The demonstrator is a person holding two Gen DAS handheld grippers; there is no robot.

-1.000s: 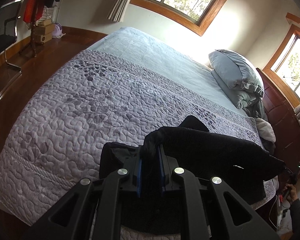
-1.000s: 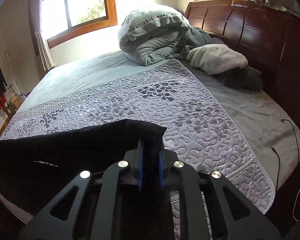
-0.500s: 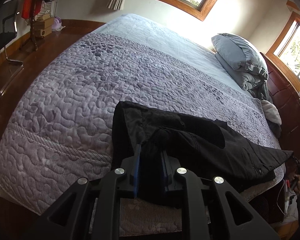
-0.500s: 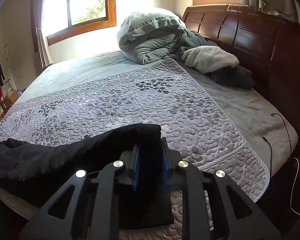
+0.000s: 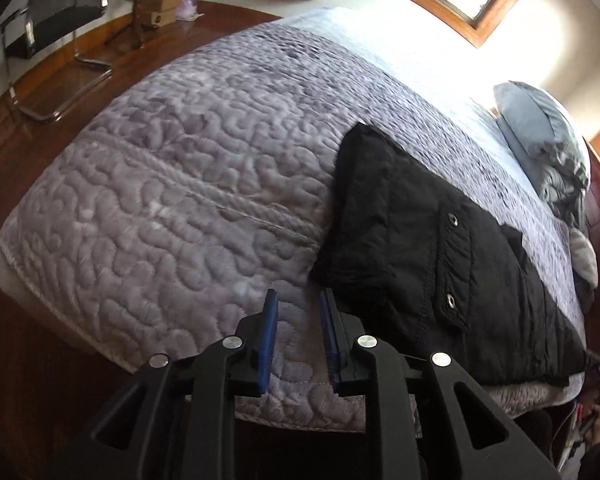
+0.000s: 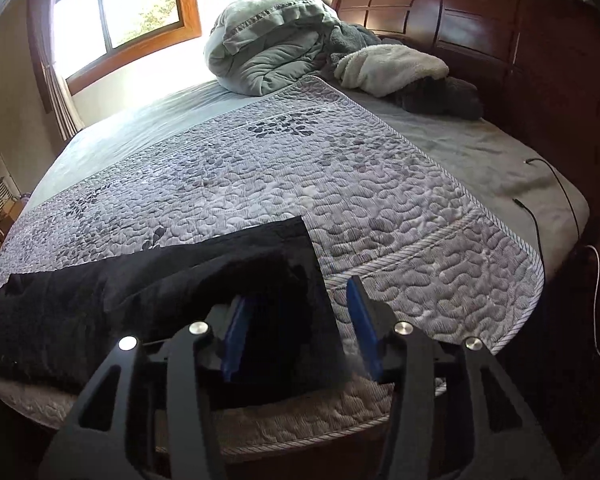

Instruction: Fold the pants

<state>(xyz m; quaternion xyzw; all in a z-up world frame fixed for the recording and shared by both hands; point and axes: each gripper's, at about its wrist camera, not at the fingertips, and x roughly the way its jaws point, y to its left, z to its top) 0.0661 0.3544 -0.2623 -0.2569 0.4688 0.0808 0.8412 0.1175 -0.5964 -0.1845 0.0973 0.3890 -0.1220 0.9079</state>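
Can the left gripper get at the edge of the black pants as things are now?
Probably yes: the left gripper, its jaws opening and empty, sits just beside the black pants on the quilt, nothing between.

No text, label, brand, number or sign can be read in either view.
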